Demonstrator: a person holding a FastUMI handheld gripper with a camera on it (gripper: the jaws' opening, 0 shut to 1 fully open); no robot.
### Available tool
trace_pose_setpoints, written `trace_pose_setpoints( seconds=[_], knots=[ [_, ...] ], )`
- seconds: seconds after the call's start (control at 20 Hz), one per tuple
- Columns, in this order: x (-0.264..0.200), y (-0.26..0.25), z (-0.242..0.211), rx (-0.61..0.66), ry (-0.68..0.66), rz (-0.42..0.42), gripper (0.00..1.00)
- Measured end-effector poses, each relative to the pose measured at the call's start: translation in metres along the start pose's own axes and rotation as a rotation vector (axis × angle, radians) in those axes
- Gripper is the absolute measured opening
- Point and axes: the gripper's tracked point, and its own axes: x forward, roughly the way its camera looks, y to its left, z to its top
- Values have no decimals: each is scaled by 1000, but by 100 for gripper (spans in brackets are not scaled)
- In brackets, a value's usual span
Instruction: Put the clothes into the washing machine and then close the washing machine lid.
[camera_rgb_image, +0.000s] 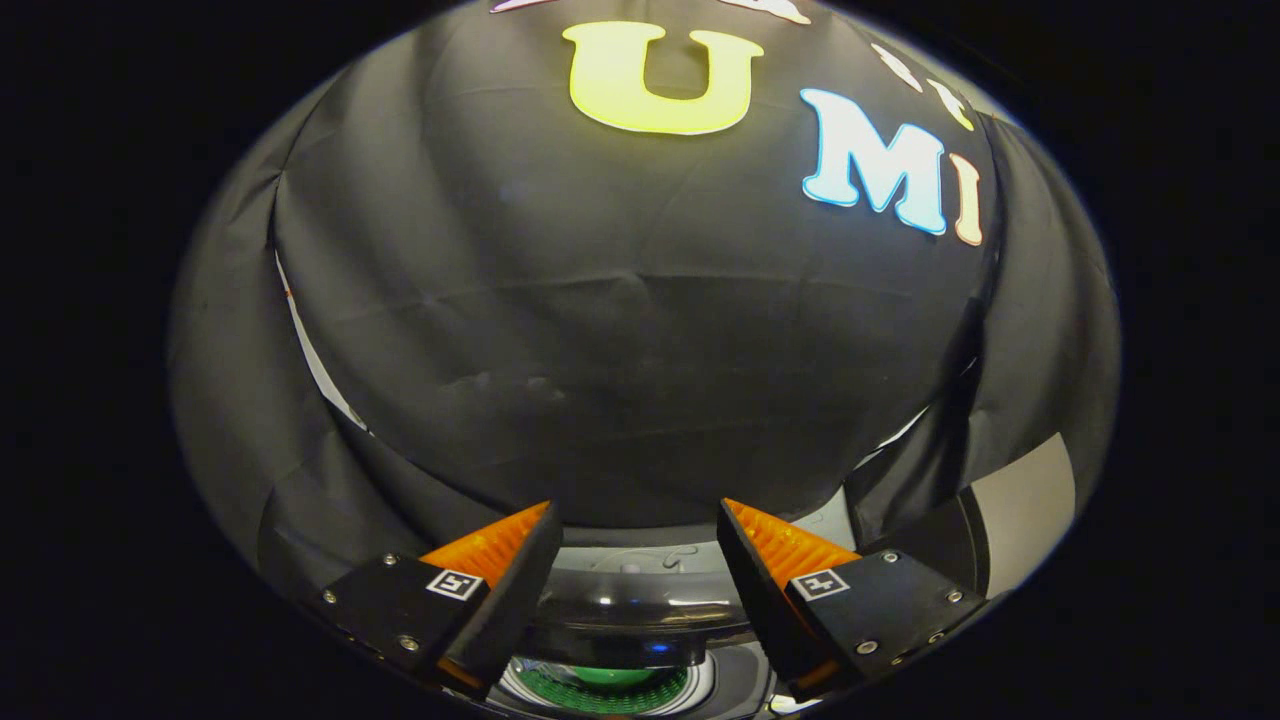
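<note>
My gripper (636, 515) is open, its two fingers spread wide with nothing between them. Below and between the fingers lies the washing machine (640, 585), seen from above: a dark glossy curved lid band with light reflections. Nearer to me, under the fingers, a round opening (610, 685) shows a white rim and something green inside it. I cannot tell whether the green thing is cloth. The fingers hover above the machine, apart from it, pointing at the black cloth wall beyond.
The black cloth wall (620, 330) stands close ahead, behind the machine. A pale grey panel (1025, 510) shows beside the machine to the right of the fingers, with white gaps under the cloth folds on both sides.
</note>
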Motion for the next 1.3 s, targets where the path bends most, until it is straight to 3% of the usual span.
trace_pose_setpoints(
  seconds=[0.3,0.7,1.05,1.3],
  knots=[
    [3,-2,-12,75,19,23,95],
    [-4,4,-16,61,29,49,96],
    [-2,3,-5,65,-97,50,97],
    [0,1,-5,60,-96,56,96]
  ],
)
